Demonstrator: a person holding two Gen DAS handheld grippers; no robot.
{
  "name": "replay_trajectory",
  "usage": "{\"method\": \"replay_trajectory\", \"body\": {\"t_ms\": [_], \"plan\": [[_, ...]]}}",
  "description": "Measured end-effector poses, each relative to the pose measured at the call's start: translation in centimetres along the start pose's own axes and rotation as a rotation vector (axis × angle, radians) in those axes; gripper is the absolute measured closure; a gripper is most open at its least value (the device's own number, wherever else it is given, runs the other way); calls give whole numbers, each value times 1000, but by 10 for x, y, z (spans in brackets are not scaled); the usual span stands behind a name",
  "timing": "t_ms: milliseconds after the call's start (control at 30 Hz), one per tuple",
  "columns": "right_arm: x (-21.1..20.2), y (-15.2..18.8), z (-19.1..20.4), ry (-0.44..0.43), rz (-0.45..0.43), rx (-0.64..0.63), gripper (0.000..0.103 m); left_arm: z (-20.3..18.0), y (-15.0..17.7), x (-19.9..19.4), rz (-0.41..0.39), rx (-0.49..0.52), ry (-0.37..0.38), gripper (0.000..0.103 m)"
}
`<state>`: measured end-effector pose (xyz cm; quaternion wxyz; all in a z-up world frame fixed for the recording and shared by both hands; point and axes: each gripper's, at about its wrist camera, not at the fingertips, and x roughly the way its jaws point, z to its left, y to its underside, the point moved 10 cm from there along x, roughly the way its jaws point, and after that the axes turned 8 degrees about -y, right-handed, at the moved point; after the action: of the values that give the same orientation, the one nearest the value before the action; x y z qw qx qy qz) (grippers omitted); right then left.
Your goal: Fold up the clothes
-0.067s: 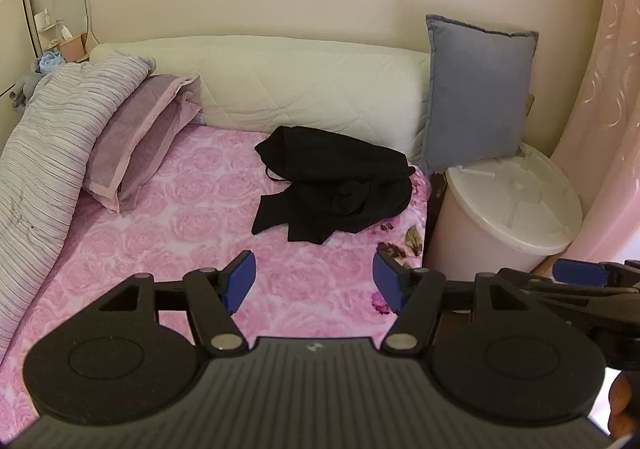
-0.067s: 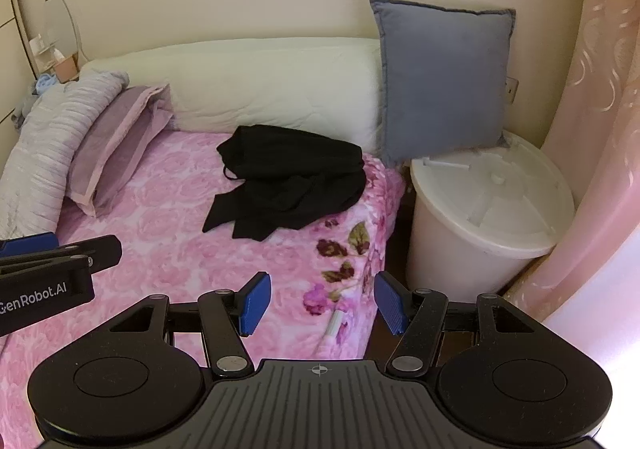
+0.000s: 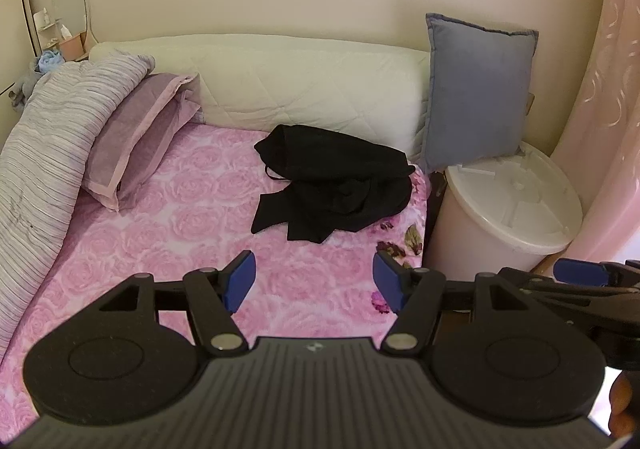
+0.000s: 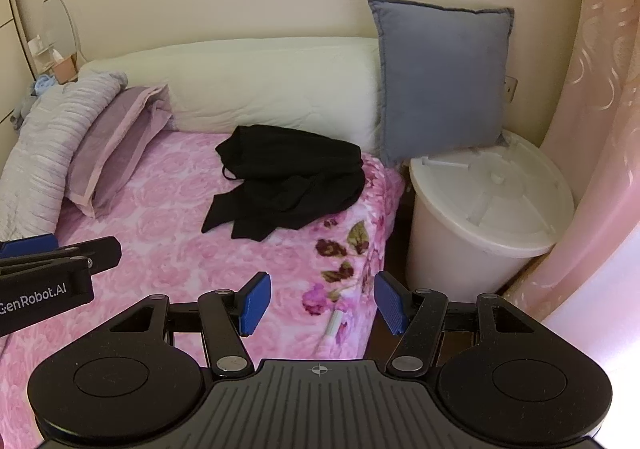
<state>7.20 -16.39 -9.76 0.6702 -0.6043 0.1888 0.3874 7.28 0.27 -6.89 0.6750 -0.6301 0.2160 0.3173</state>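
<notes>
A crumpled black garment (image 3: 334, 185) lies on the pink rose-patterned bed (image 3: 168, 233), near its far right corner; it also shows in the right wrist view (image 4: 286, 187). My left gripper (image 3: 314, 283) is open and empty, held above the bed well short of the garment. My right gripper (image 4: 322, 305) is open and empty, over the bed's right edge, also short of the garment. The right gripper's blue pad shows at the right edge of the left wrist view (image 3: 580, 273). The left gripper's side shows at the left of the right wrist view (image 4: 48, 261).
A white lidded bin (image 4: 486, 209) stands right of the bed. A blue-grey cushion (image 4: 442, 77) leans on the wall above it. A white bolster (image 3: 280, 85), a purple pillow (image 3: 136, 137) and a striped duvet (image 3: 52, 137) lie at the head and left. A pink curtain (image 4: 592, 129) hangs right.
</notes>
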Motion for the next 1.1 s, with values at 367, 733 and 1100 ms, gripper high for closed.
{"method": "replay_trajectory", "body": {"t_ms": [367, 733, 1100], "plan": [[10, -9, -5, 1, -4, -3, 42, -2, 8, 13, 9, 3, 8, 42], [20, -5, 3, 6, 10, -14, 42, 8, 14, 24, 28, -12, 5, 42], [17, -9, 14, 4, 6, -48, 42, 20, 8, 21, 31, -37, 7, 42]]}}
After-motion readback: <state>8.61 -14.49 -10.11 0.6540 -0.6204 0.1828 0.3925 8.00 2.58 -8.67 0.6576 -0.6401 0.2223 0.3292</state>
